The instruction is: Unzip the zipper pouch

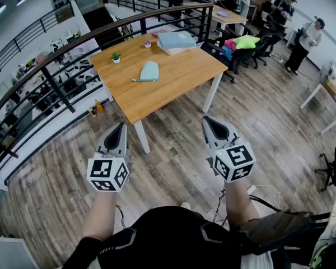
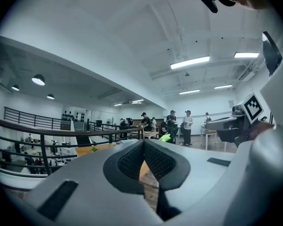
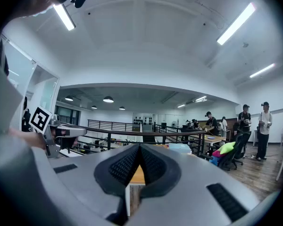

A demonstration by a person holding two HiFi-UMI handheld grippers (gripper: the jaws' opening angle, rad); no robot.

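A pale blue zipper pouch (image 1: 149, 71) lies near the middle of a wooden table (image 1: 173, 80), well ahead of me. My left gripper (image 1: 121, 126) hangs over the plank floor short of the table's near corner, jaws shut and empty. My right gripper (image 1: 208, 120) is level with it on the other side of the white table leg (image 1: 141, 137), also shut with nothing held. In the left gripper view the jaws (image 2: 143, 144) meet at the tip; in the right gripper view the jaws (image 3: 139, 147) meet likewise. Both point toward the table, tilted upward.
A stack of books (image 1: 176, 41) and two tiny potted plants (image 1: 116, 56) sit at the table's far side. A black railing (image 1: 61, 60) runs behind and left of it. Office chairs (image 1: 241, 52), further desks and several people stand at the back right.
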